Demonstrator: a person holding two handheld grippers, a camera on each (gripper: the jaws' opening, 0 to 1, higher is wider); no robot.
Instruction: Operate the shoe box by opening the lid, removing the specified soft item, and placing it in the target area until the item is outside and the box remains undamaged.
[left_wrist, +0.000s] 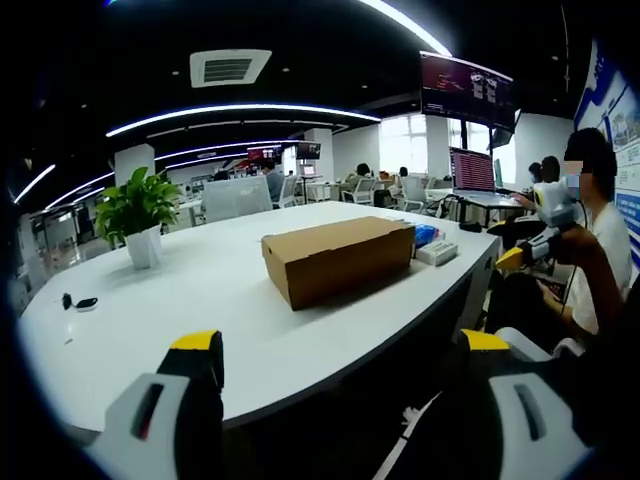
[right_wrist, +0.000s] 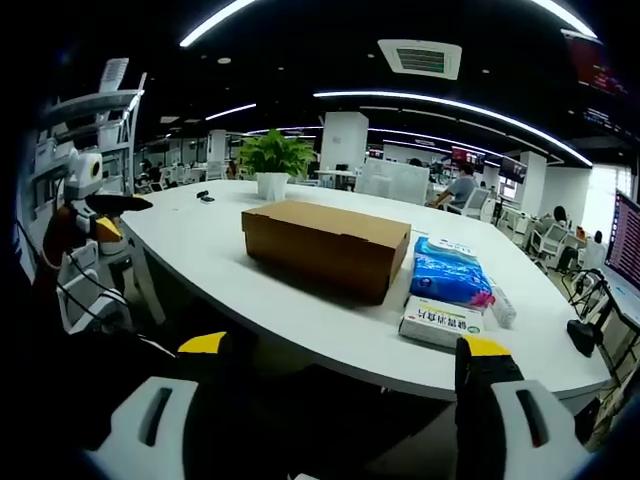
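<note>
A brown cardboard shoe box (left_wrist: 340, 258) lies on the white table (left_wrist: 200, 300) with its lid closed; whatever is inside is hidden. My left gripper (left_wrist: 340, 345) hovers off the table's near edge, well short of the box, open with nothing between its yellow-tipped fingers (left_wrist: 197, 345). From the other side, the same shoe box (right_wrist: 325, 245) appears beyond my right gripper (right_wrist: 345, 345), which is also open, holds nothing and stays off the table's edge. The right gripper (left_wrist: 535, 248) appears at the right of the left gripper view, the left gripper (right_wrist: 100, 205) at the left of the right gripper view.
A blue soft pack (right_wrist: 450, 272) and a white packet (right_wrist: 442, 322) lie beside the box's end. A potted plant (right_wrist: 272, 160) stands at the table's far side, with small dark items (left_wrist: 80, 302) near it. A person (left_wrist: 600, 240) sits at the table's end. Office desks and chairs lie behind.
</note>
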